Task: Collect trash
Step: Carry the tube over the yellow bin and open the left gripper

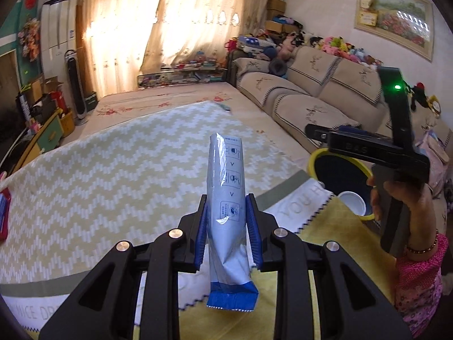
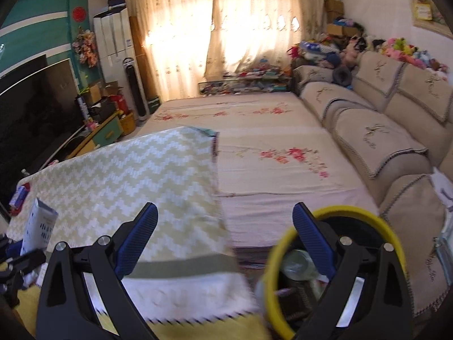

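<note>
My left gripper (image 1: 226,218) is shut on a white and blue plastic wrapper (image 1: 226,198), held upright above the zigzag mat. The wrapper also shows at the far left of the right wrist view (image 2: 39,226). A yellow-rimmed trash bin (image 1: 339,167) stands to the right, with a white cup (image 1: 352,202) at its rim. My right gripper (image 2: 225,218) is open and empty, above the bin's left rim (image 2: 273,266); a clear bottle (image 2: 297,260) and other rubbish lie inside. In the left wrist view the right gripper (image 1: 314,131) is over the bin.
A zigzag-patterned mat (image 2: 141,175) and a white and yellow cloth (image 1: 294,206) cover the low platform. A beige sofa (image 2: 382,141) runs along the right. A TV (image 2: 34,104) and cabinet stand at the left. A red packet (image 1: 4,215) lies at the mat's left edge.
</note>
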Motion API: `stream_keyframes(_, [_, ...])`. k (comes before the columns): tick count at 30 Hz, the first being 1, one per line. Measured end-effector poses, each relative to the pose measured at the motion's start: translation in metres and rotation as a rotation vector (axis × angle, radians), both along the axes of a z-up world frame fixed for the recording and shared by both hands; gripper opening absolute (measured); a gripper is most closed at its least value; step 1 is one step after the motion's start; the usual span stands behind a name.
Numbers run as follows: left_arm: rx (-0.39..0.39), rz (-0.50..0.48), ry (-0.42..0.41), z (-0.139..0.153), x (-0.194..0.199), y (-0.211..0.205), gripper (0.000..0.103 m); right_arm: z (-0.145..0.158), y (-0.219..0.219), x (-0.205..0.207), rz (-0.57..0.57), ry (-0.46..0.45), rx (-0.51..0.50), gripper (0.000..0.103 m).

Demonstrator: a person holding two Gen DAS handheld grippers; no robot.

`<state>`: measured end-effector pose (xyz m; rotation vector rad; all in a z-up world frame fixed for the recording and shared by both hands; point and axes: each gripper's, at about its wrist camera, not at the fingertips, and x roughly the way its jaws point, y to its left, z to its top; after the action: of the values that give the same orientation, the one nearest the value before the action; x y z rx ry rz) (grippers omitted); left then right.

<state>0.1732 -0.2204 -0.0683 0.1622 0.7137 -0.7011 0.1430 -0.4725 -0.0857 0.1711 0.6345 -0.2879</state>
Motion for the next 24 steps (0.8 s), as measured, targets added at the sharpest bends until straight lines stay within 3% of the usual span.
stream_keyframes(12, [0.024, -0.306, 0.056, 0.008, -0.018, -0.151, 0.027, 0.016, -0.101, -0.162, -0.295, -0.027, -0.066, 0.091])
stream_keyframes(17, [0.049, -0.41, 0.104, -0.004, -0.021, -0.228, 0.027, 0.034, -0.124, -0.196, -0.368, -0.09, -0.079, 0.093])
stream_keyframes(24, [0.115, -0.461, 0.168, -0.042, -0.016, -0.323, 0.026, 0.035, -0.137, -0.213, -0.387, -0.083, -0.084, 0.093])
